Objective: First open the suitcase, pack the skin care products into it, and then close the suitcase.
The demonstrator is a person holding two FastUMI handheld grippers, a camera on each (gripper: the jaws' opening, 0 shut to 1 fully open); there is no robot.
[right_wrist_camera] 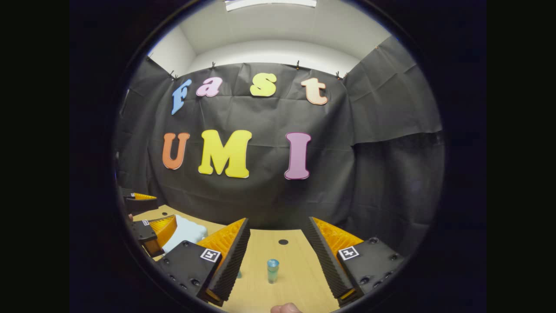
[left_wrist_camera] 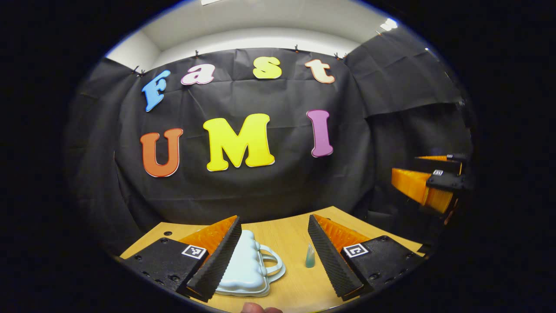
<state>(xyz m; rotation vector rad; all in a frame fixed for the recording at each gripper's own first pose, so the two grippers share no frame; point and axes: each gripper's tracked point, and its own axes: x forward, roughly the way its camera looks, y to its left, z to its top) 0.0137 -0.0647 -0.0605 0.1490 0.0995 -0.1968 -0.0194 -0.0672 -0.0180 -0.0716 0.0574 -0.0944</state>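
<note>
The left gripper (left_wrist_camera: 274,252) is held up above the wooden table (left_wrist_camera: 295,287), pointing toward the black cloth wall (left_wrist_camera: 260,187). Its two fingers are spread wide apart and hold nothing. Under its left finger lies the little pale blue suitcase (left_wrist_camera: 245,269), flat on the table with its lid down and its handle (left_wrist_camera: 273,263) sticking out to the side. A small green tube (left_wrist_camera: 309,256) stands on the table near the other finger, apart from the suitcase.

The right gripper (right_wrist_camera: 279,256) also hangs above the table, level and facing the wall. Its fingers are wide apart too, with nothing between them. Down between them, on the table, a small bottle with a blue cap (right_wrist_camera: 272,270) stands upright. Something tiny and green peeks out beside the left finger; it may be the tube, but it is too hidden to tell.

In the right gripper view, the left gripper shows far to the left, over the suitcase (right_wrist_camera: 184,232).

A bit of a finger (left_wrist_camera: 258,308) shows at the bottom edge.
</note>
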